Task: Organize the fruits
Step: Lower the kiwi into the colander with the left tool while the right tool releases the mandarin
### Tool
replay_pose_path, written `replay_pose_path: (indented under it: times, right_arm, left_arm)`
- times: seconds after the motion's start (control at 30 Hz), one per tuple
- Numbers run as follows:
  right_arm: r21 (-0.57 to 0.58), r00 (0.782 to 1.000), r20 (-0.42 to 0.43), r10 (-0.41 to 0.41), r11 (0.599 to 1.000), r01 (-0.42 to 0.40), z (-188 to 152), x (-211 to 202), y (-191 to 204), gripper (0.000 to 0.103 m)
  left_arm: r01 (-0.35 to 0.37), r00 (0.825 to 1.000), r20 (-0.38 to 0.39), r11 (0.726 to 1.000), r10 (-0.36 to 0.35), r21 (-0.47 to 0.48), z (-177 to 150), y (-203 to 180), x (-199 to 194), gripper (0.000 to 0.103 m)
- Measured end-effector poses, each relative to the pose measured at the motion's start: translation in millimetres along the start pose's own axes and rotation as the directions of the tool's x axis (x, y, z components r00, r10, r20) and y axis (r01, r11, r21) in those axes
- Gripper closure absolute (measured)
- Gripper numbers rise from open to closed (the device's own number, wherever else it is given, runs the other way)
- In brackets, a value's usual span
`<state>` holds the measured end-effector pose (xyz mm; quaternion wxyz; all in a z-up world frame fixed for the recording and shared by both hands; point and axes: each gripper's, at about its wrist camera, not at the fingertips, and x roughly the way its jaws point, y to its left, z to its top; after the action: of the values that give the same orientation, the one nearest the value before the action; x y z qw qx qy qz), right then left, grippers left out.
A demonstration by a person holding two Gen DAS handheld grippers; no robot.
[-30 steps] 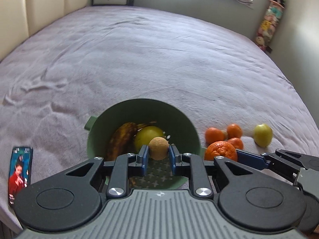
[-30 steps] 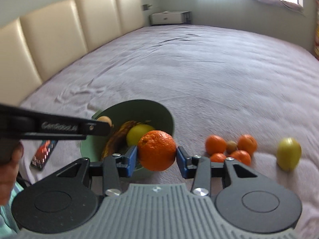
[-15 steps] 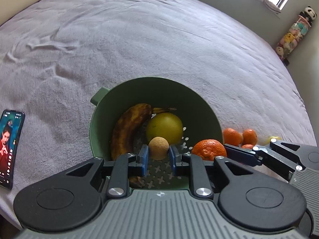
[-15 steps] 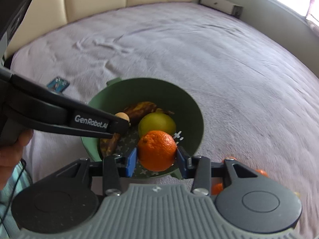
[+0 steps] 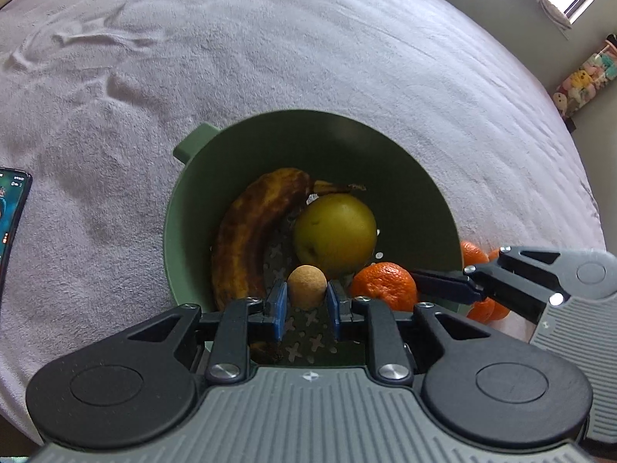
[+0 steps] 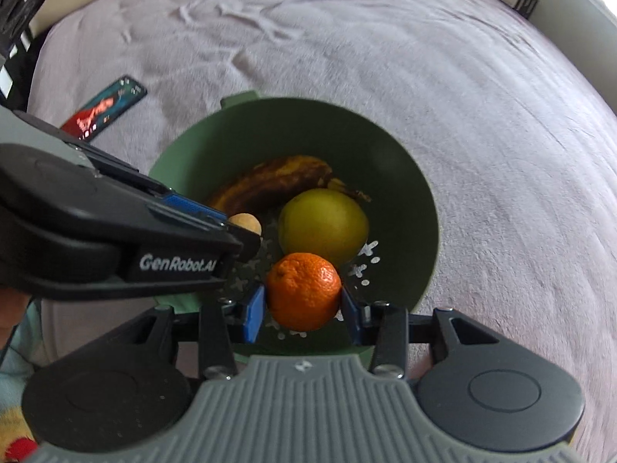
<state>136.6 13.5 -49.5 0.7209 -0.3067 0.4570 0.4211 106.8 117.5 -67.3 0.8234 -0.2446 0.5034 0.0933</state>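
Left claw (image 5: 306,305) clamped on small round tan fruit (image 5: 307,286), right claw (image 6: 302,310) clamped on round orange tangerine (image 6: 304,290), both held over green perforated plastic bowl (image 5: 358,142) on grey bed (image 5: 270,50). Inside: browned banana (image 5: 246,231), yellow-green apple (image 5: 334,232).

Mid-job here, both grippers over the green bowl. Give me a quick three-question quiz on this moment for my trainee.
1. True or false: the right gripper is shut on an orange.
2. What does the left gripper hold? A) a banana B) a small tan round fruit C) nothing
3. Name the two fruits already lying in the green bowl.

Key:
1. True; it hangs above the bowl.
2. B, the small tan fruit, pinched between the jaws.
3. A brown-spotted banana and a yellow-green round fruit.
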Motion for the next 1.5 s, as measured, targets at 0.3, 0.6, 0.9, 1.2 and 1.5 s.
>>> replay_pose_path:
  times: [0.3, 0.6, 0.9, 1.2, 1.5]
  right_arm:
    - [-0.050, 0.997, -0.074, 0.012, 0.999, -0.016, 2.8, 24.6, -5.3, 0.063]
    - [-0.062, 0.992, -0.118, 0.050, 0.996, -0.057, 6.2, 34.9, -8.0, 0.063]
    - [-0.063, 0.992, -0.122, 0.036, 0.997, -0.044, 6.2, 37.6, -5.5, 0.063]
    - [-0.061, 0.993, -0.116, 0.027, 0.998, -0.035, 4.2, 32.4, -2.1, 0.060]
    - [-0.023, 0.998, -0.059, -0.001, 1.000, 0.000, 0.2, 7.5, -4.8, 0.049]
  left_arm:
    - [-0.004, 0.999, -0.041, 1.000, 0.004, 0.001, 1.3, -0.9, 12.5, 0.079]
    - [-0.017, 0.998, -0.058, 1.000, 0.018, 0.021, 2.2, -3.9, 21.8, 0.079]
    - [-0.022, 0.998, -0.061, 1.000, 0.023, 0.022, 2.3, -5.1, 21.8, 0.078]
    - [-0.017, 0.998, -0.064, 1.000, 0.018, 0.015, 3.3, -5.3, 18.7, 0.063]
    - [-0.007, 1.000, -0.017, 1.000, 0.007, 0.019, 3.1, -10.6, -0.9, 0.044]
